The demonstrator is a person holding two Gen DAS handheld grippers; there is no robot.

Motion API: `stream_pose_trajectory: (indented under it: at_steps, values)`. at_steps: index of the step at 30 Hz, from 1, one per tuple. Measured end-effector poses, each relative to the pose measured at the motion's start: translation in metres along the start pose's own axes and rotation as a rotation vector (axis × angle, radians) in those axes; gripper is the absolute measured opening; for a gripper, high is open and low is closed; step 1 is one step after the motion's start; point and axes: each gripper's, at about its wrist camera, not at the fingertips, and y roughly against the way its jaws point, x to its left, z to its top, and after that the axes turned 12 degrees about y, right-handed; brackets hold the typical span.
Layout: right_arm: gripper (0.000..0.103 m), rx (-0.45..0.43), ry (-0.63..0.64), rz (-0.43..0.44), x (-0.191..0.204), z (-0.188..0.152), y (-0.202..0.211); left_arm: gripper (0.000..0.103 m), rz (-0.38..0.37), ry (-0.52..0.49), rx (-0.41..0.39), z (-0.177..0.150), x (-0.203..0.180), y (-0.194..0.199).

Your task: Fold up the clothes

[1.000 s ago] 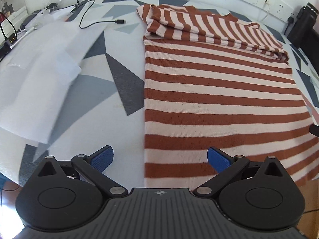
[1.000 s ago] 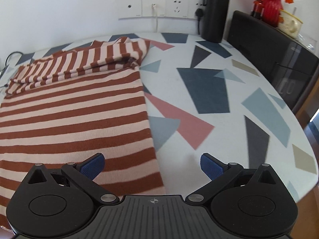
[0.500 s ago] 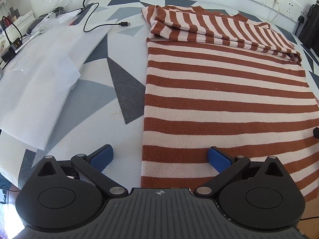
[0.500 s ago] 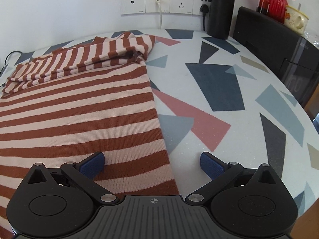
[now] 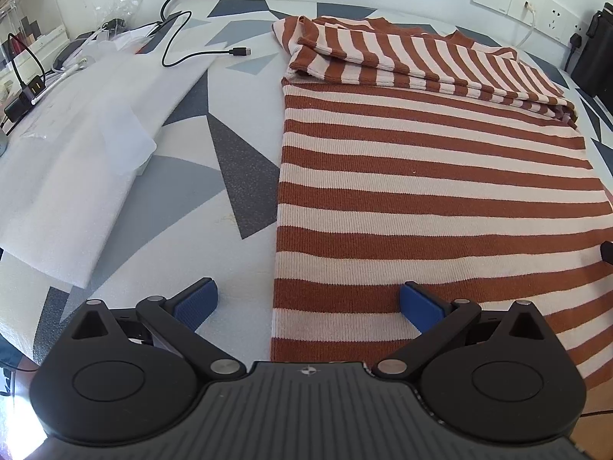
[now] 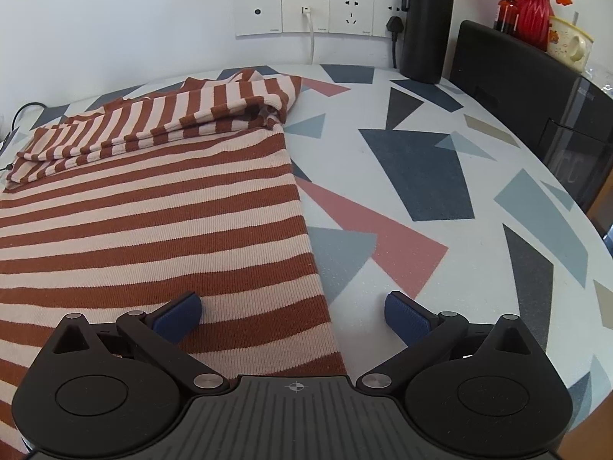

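White surface with grey and pink triangle print [image 6: 421, 145] carries rust-and-cream striped knit sweater [image 5: 421, 191], flat, sleeves folded across top. Left claw [image 5: 308, 301] wide, now closer over left hem corner. Right claw [image 6: 293, 308] wide, advanced over right hem edge.
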Motion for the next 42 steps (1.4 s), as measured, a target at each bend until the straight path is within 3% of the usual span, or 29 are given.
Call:
stream_pose_trajectory:
  at_steps: [6,10,15,19,23,36,37,39,41,42]
  values:
    - [0.102,0.039,0.006,0.021,-0.002,0.004,0.0,0.103,-0.018,-0.036,-0.006,-0.006,0.002,0.003]
    - [0.101,0.065,-0.003,0.088,-0.008,0.0,0.01,0.103,-0.039,-0.083,0.03,-0.011,0.005,0.007]
    - [0.086,0.051,-0.008,0.123,-0.019,-0.019,0.031,0.103,-0.051,-0.121,0.069,-0.019,0.013,0.013]
    - [0.08,0.064,0.05,0.123,-0.021,-0.027,0.04,0.103,-0.064,-0.143,0.079,-0.022,0.016,0.014]
    - [0.067,0.049,0.131,0.111,-0.013,-0.032,0.046,0.103,-0.066,-0.15,0.079,-0.023,0.017,0.014]
    - [0.064,0.026,0.09,0.109,-0.014,-0.044,0.054,0.101,-0.103,-0.219,0.127,-0.029,0.031,0.021]
    - [0.063,0.019,0.086,0.107,-0.013,-0.046,0.054,0.097,-0.11,-0.219,0.122,-0.03,0.031,0.023]
    - [0.05,0.002,0.094,0.114,-0.009,-0.046,0.056,0.075,-0.135,-0.228,0.102,-0.028,0.028,0.028]
    - [0.038,-0.012,0.102,0.13,-0.005,-0.045,0.057,0.009,-0.198,-0.222,0.122,-0.023,0.026,0.031]
    - [0.032,-0.014,0.101,0.137,-0.003,-0.044,0.057,0.01,-0.222,-0.208,0.133,-0.021,0.026,0.031]
